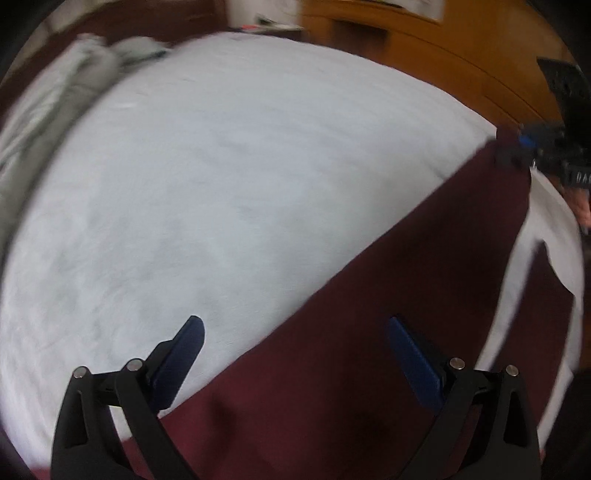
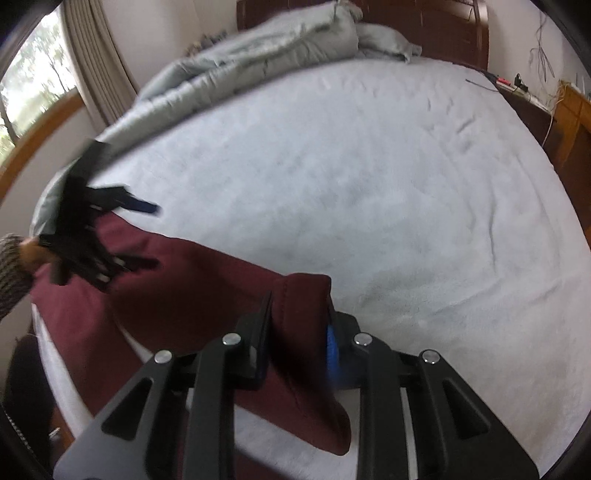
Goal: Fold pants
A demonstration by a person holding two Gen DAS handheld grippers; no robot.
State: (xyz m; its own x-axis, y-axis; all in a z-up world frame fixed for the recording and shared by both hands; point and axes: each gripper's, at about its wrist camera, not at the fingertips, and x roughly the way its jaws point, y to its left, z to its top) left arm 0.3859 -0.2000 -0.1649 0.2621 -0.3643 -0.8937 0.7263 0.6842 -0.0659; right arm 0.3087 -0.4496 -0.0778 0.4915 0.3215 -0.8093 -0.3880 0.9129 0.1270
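Black linkage arms of the right gripper (image 2: 299, 332) fill the foreground, its two fingers clamped on a bunched end of the maroon pants (image 2: 177, 280). Beneath everything spreads the bed (image 2: 369, 192), a wide pale sheet, with a grey duvet (image 2: 258, 59) heaped along its far edge against a dark wooden headboard (image 2: 424, 26). A curtained window (image 2: 33, 81) sits off to one side, and wooden furniture (image 1: 443, 48) stands past the bed. Lying near the bed's front edge, the pants stretch long and flat, their length running from one gripper to the other. Over the opposite end hangs the left gripper (image 1: 295, 354), fingers spread wide apart above the cloth, seemingly not touching it, though that view is blurred
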